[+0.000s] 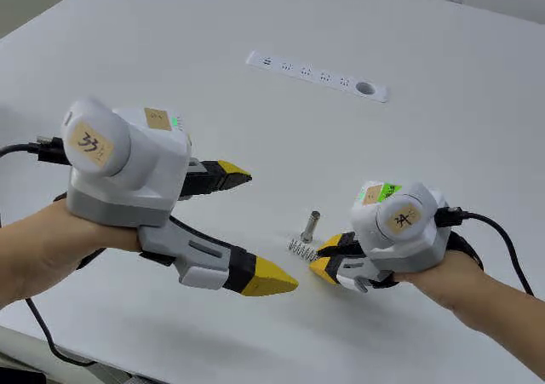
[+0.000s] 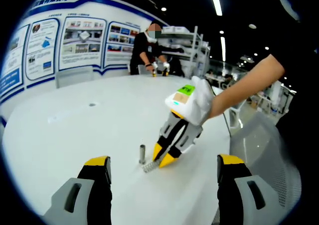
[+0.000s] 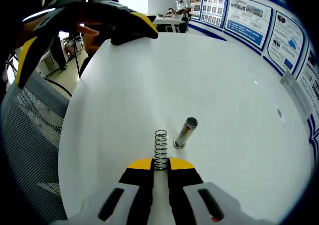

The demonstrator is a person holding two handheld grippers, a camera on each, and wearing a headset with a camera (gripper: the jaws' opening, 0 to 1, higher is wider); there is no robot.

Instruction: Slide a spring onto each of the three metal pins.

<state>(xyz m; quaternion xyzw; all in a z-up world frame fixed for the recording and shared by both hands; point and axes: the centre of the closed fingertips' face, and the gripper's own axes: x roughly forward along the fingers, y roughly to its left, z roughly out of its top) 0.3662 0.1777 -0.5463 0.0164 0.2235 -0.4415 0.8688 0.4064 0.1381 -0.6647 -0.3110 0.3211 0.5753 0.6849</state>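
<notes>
Workbench view from the wearer's head, looking down on a plain white table [image 1: 170, 52]. At the far left, the left hand [image 1: 47, 243] holds the left gripper [image 1: 271, 228] raised above the table. Its two yellow-tipped jaws are spread wide apart with nothing between them, and they point toward the middle. A black cable [image 1: 38, 337] loops below that wrist near the table's front edge. Farther back, near the centre, a white power strip [image 1: 317, 75] lies flat on the table. Just right of centre, a short metal pin [image 1: 311, 226] stands on its end on the bare surface. A small coiled spring [image 1: 301, 249] lies on the table just beside the pin's base, on the nearer side. At the right, the right hand [image 1: 438, 273] holds the right gripper [image 1: 322, 257] low, tips down at the table, its jaws pinched together on one end of the spring. In the right gripper view the spring runs straight out from between the closed yellow tips, alongside the pin and slightly apart from it; it is not on the pin. In the left gripper view the wide-set jaws frame the pin, the spring and the right gripper's tips ahead. Blue-and-white posters [image 2: 79, 35] hang on the wall behind, and another person [image 2: 147, 50] stands at a distant bench.
</notes>
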